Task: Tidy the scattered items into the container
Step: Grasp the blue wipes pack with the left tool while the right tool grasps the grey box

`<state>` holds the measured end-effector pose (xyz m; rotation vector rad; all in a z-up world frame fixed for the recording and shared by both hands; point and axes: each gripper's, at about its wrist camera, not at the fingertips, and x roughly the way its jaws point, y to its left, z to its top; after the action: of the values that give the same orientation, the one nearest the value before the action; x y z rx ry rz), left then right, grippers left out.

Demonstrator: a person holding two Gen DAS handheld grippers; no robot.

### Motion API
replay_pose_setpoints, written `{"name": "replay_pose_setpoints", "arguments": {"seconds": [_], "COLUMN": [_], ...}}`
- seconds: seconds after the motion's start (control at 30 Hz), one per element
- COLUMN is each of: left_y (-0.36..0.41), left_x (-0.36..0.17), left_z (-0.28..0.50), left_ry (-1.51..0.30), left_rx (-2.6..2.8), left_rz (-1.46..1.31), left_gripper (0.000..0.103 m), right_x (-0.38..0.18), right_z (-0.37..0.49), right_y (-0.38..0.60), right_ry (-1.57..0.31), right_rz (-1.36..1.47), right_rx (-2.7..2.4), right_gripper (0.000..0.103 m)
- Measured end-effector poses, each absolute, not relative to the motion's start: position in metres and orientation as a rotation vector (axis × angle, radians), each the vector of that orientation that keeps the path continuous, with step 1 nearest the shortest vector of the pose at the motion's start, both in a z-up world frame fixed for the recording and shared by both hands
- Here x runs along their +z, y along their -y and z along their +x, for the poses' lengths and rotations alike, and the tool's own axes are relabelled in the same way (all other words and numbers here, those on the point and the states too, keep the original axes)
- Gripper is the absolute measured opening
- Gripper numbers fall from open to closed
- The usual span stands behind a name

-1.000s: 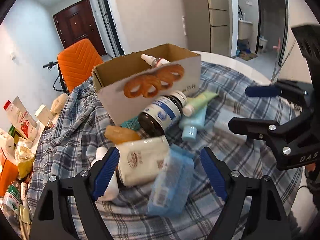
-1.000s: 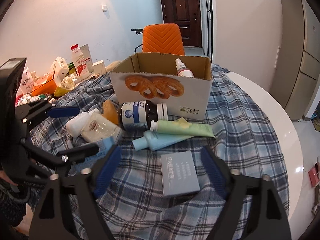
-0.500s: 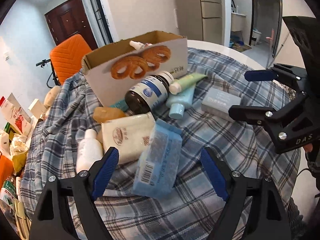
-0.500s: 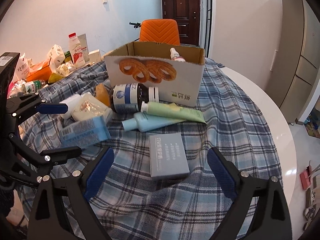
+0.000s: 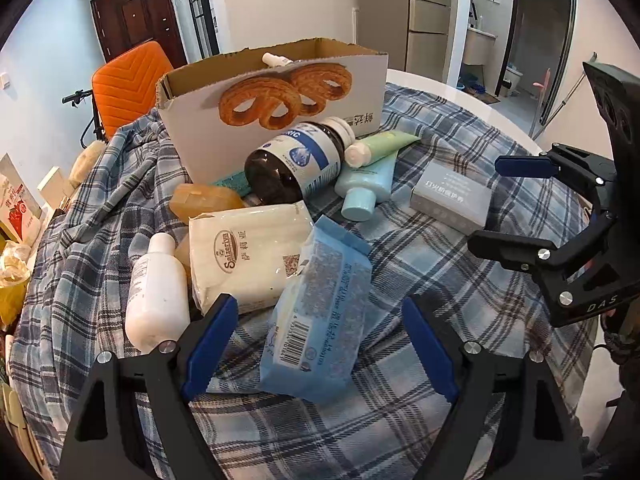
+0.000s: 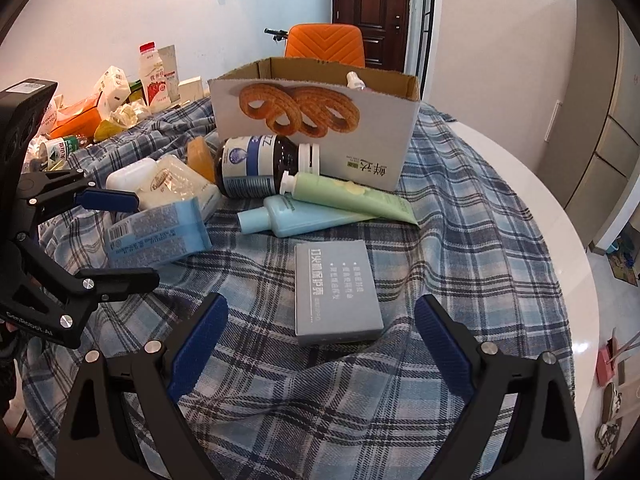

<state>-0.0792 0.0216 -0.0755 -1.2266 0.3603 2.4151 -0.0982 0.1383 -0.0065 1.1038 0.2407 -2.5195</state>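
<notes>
Plaid-covered surface [image 6: 460,248], cardboard box [image 5: 276,108] at the back; left hand-held gripper [image 5: 320,344] gapes wide around the blue packet [image 5: 320,320], right hand-held gripper [image 6: 320,344] wide around the grey box [image 6: 334,288].

A blue, grey and white plaid cloth [image 6: 460,216] covers the white bench [image 6: 532,184]. The white cardboard box [image 5: 280,112] bears golden-brown pastry pictures. A flat grey box [image 6: 336,288] carries white lettering; a soft packet [image 5: 320,312] is pale blue.
</notes>
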Motion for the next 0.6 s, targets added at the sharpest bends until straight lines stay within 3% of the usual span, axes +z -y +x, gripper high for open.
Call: {"name": "replay_pose_setpoints", "arguments": {"seconds": [0.07,0.13,0.17,0.53,0.6], "left_y": [-0.020,-0.018,-0.017,-0.014,-0.012], "left_x": [-0.079,-0.083,-0.085,-0.089,-0.087], "left_z": [-0.081,-0.084,-0.086,-0.086,-0.085], "left_ry": [-0.348,-0.327,-0.314,-0.239,-0.223], "left_rx": [2.415,2.396,2.389,2.331,2.330], "left_rz": [-1.242,-1.275,-1.288,-1.320,-1.317], "left_gripper": [0.082,0.060,0.055,0.025,0.024], "right_x": [-0.008,-0.009,-0.009,-0.014,-0.014], "right_z": [-0.100,-0.101,-0.102,-0.106,-0.107], "right_y": [-0.138,-0.138,-0.138,-0.139,-0.139], "right_ry": [-0.240,-0.234,-0.229,-0.205,-0.201], "right_rz": [1.109,1.114,1.119,1.148,1.146], "right_rx": [-2.516,-2.514,-2.513,-2.496,-2.495], "right_gripper": [0.094,0.094,0.094,0.094,0.094]}}
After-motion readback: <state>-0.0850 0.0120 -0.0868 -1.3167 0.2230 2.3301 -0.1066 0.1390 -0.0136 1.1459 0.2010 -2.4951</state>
